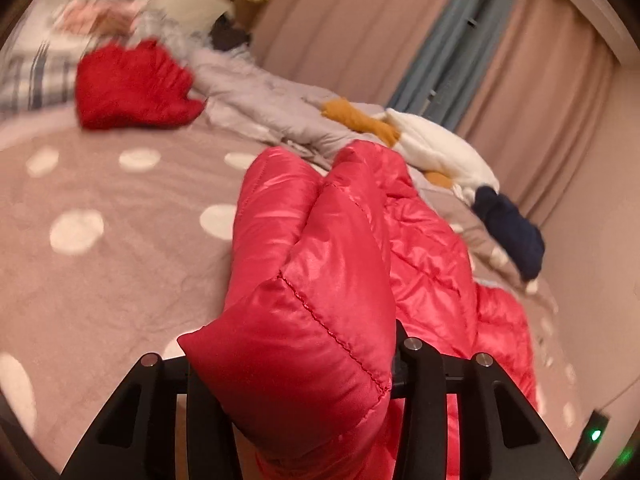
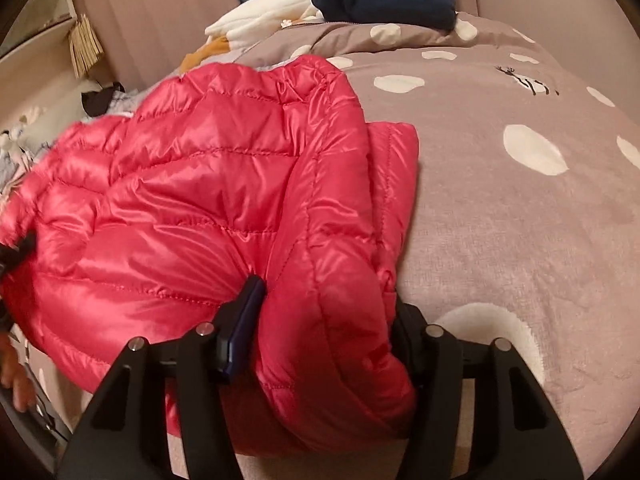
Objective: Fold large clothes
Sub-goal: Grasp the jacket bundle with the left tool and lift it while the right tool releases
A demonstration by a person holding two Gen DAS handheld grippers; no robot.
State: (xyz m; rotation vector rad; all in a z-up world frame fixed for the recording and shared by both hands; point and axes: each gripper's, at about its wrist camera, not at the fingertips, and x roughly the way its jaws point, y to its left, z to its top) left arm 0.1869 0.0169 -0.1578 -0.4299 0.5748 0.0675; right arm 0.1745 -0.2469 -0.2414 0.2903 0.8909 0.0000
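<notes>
A shiny red quilted puffer jacket [image 1: 320,264] lies bunched on the bed, and both grippers hold it. In the left wrist view a padded fold of it fills the gap between the jaws of my left gripper [image 1: 296,360], hiding the fingertips, and rises off the bedcover. In the right wrist view the jacket [image 2: 200,192] spreads to the left, and a thick folded edge sits between the jaws of my right gripper [image 2: 324,328]. Its left pad [image 2: 246,312] presses into the fabric; the right fingertip is hidden behind the fold.
The bed has a dusty pink cover with white dots [image 2: 500,240]. A folded red garment [image 1: 132,84], a grey garment [image 1: 256,92], a white and mustard one [image 1: 432,144] and a navy one [image 2: 384,0] lie along the far side. Pink curtains [image 1: 360,20] hang behind. A hand [image 2: 12,376] shows at the left edge.
</notes>
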